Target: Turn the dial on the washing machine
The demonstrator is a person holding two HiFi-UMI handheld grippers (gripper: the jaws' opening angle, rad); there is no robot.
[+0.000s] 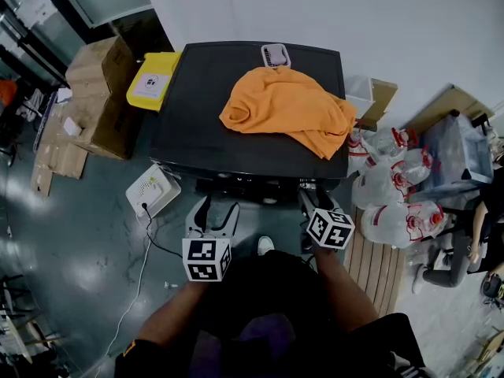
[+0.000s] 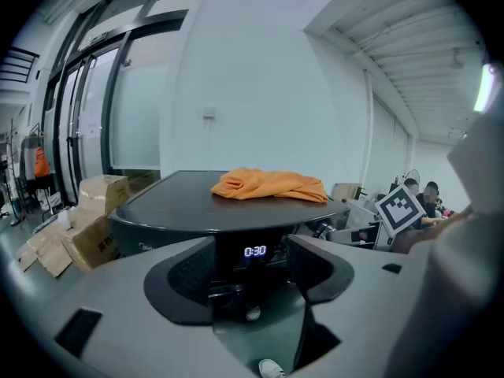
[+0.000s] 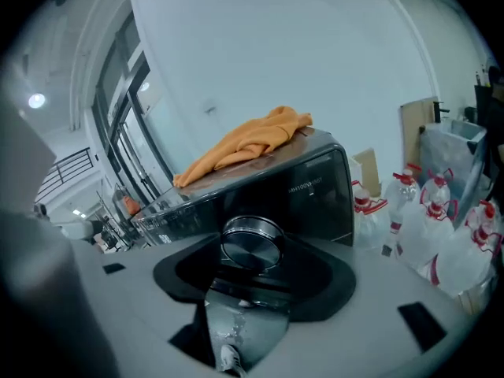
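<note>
Black washing machine [image 1: 197, 109] fills the centre of the head view, seen from above. An orange cloth [image 1: 287, 105] is heaped on its lid, toward the upper right. The dial [image 3: 252, 241] is on the front panel and sits just below centre in the right gripper view; the head view doesn't show it, since it's under the lid's front edge.

Right gripper [image 1: 309, 198] is up against the machine's front, lower right of the lid. Its two black pads [image 3: 185, 272] close on the dial from either side, gripping it, and the whole view is tilted.

Left gripper [image 1: 216, 211] is lower centre-left of the head view, just short of the front panel. Its jaws are apart with nothing held. Lit display [image 2: 254, 251] reading 0:30 shows through the gap between them.

Yellow box [image 1: 153, 79] is at the lid's upper-left corner, with cardboard boxes [image 1: 98, 93] further left. A white device [image 1: 152, 190] with a cable lies on the floor at the lower left. Clear water bottles [image 1: 394, 203] with red caps cluster at the right.
</note>
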